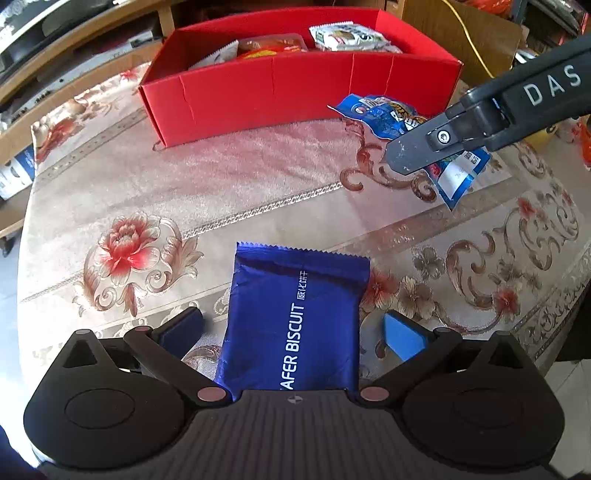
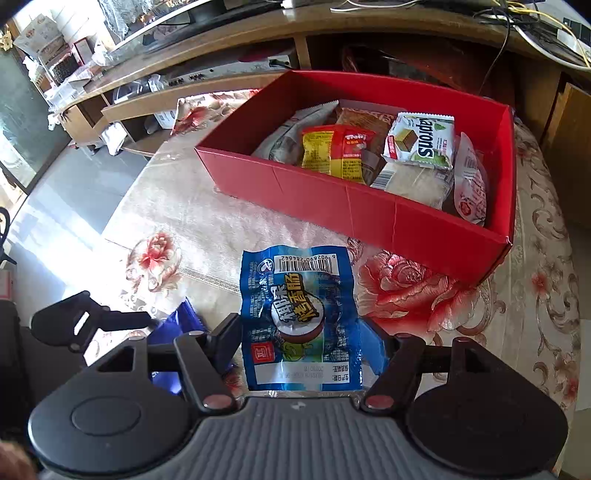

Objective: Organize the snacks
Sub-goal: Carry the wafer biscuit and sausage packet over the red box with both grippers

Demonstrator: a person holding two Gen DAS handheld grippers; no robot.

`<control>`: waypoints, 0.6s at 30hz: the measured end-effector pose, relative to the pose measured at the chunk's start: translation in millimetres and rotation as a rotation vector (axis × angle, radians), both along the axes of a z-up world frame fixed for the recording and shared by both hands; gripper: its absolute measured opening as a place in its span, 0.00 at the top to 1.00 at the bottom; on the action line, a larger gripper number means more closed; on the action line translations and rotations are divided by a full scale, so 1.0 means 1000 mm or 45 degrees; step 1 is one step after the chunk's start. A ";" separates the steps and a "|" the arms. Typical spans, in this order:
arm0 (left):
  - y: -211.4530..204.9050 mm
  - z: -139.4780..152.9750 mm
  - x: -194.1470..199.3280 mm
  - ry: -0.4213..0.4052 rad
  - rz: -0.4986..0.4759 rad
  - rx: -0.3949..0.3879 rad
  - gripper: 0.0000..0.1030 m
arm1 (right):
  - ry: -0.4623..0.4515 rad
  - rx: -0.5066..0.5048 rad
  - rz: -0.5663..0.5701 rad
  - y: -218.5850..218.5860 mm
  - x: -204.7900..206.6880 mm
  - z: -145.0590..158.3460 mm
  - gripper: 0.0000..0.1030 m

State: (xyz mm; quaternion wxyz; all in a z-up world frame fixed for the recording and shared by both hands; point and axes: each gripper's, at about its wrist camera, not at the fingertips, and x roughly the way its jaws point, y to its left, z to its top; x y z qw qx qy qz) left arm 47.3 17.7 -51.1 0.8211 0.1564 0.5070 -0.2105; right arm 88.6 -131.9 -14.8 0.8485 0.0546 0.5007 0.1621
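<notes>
A dark blue wafer biscuit packet (image 1: 295,317) lies on the floral tablecloth between the fingers of my left gripper (image 1: 293,332), which is open around it without touching. My right gripper (image 2: 303,339) is shut on a light blue sausage packet (image 2: 299,317) and holds it above the table, short of the red box (image 2: 354,206). From the left wrist view the right gripper (image 1: 417,151) and its packet (image 1: 388,114) hang at the right, near the red box (image 1: 280,96). The box holds several snack packets.
The table (image 1: 184,192) is covered with a floral cloth. Wooden shelves (image 2: 184,62) with clutter stand behind the box. The table's left edge drops to a tiled floor (image 2: 66,192). A cardboard box (image 1: 461,33) stands at the back right.
</notes>
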 end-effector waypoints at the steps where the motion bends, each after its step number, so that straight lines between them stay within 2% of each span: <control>1: 0.000 0.000 -0.001 -0.005 0.002 -0.003 0.00 | 0.000 0.000 -0.003 0.000 0.000 0.000 0.26; 6: -0.004 0.001 0.002 0.009 0.034 0.007 0.00 | 0.006 0.010 -0.003 0.000 0.001 0.000 0.26; 12: -0.001 0.003 0.000 0.028 -0.016 0.017 0.02 | 0.014 0.011 -0.002 0.000 0.002 -0.002 0.26; 17: 0.006 0.011 -0.009 0.001 -0.046 0.006 0.29 | 0.003 0.025 0.004 -0.001 0.003 0.001 0.26; 18: 0.006 0.012 -0.010 0.002 -0.047 0.000 0.30 | 0.001 0.025 0.008 0.000 0.003 0.001 0.26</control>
